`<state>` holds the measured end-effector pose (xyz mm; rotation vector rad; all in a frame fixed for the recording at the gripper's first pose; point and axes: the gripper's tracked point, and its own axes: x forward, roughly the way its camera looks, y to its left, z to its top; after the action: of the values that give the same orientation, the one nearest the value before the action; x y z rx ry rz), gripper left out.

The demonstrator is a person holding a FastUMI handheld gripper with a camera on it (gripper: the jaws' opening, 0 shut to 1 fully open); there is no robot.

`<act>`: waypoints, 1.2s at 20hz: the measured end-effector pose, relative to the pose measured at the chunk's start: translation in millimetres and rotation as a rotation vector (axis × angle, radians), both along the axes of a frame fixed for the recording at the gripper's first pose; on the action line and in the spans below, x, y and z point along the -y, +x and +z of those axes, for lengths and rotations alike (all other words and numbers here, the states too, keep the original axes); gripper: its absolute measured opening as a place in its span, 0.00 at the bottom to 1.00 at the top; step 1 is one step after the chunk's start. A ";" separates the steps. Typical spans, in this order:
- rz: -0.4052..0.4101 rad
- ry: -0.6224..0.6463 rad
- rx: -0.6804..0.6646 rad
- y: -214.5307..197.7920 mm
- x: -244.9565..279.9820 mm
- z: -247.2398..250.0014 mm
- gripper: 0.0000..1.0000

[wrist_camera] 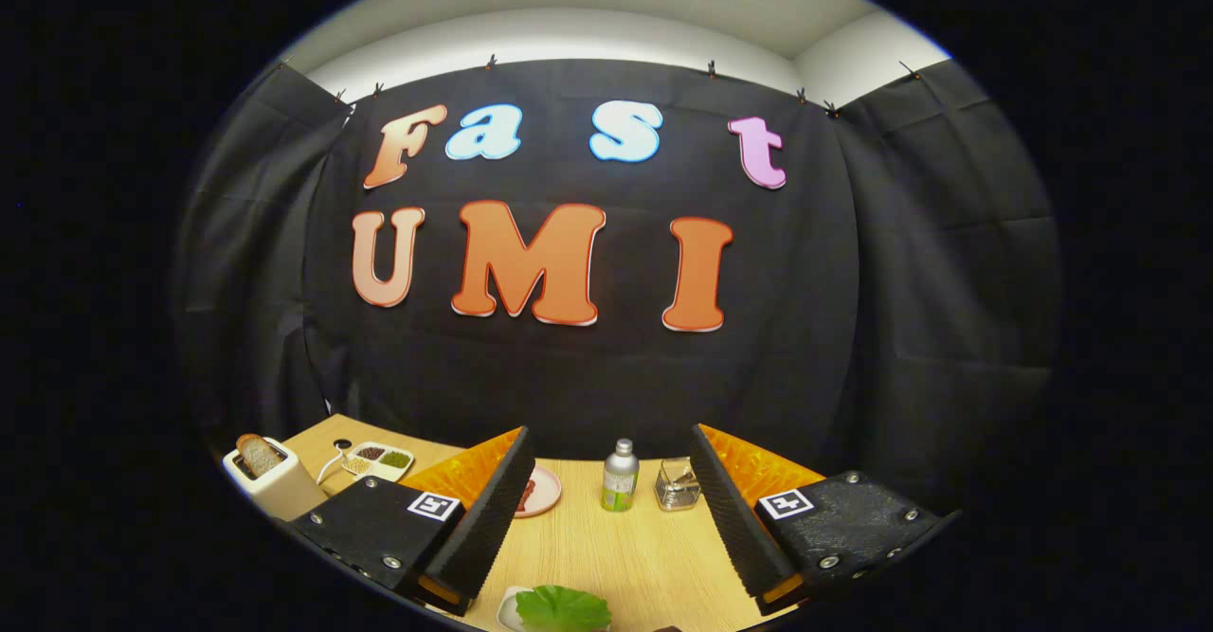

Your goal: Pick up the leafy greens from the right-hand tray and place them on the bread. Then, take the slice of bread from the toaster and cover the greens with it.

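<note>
My gripper [606, 528] is open above the wooden table, fingers spread wide with nothing between them. Just below and between the fingertips lie the leafy greens [563, 608] on a small white tray [508, 611], partly cut off. Far to the left stands a white toaster [270, 478] with a slice of bread [258, 453] sticking up out of its slot. Beyond the left finger a pink plate [543, 492] holds something reddish, mostly hidden by that finger.
A silver bottle with a green label [620, 477] and a small clear glass jar [678, 484] stand ahead between the fingers near the back wall. A white divided dish of seeds and greens [379, 460] sits behind the toaster. The table's wooden top [644, 547] stretches ahead.
</note>
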<state>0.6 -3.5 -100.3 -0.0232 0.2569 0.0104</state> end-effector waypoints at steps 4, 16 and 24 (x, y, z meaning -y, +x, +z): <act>0.052 0.016 -0.189 -13.4 -5.0 -63.6 0.99; 0.143 0.054 -0.661 -66.8 -40.7 -210.4 0.99; 0.153 0.068 -0.934 -109.3 -60.0 -288.0 0.97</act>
<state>-108.7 56.5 -388.3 0.0319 1.1885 0.1848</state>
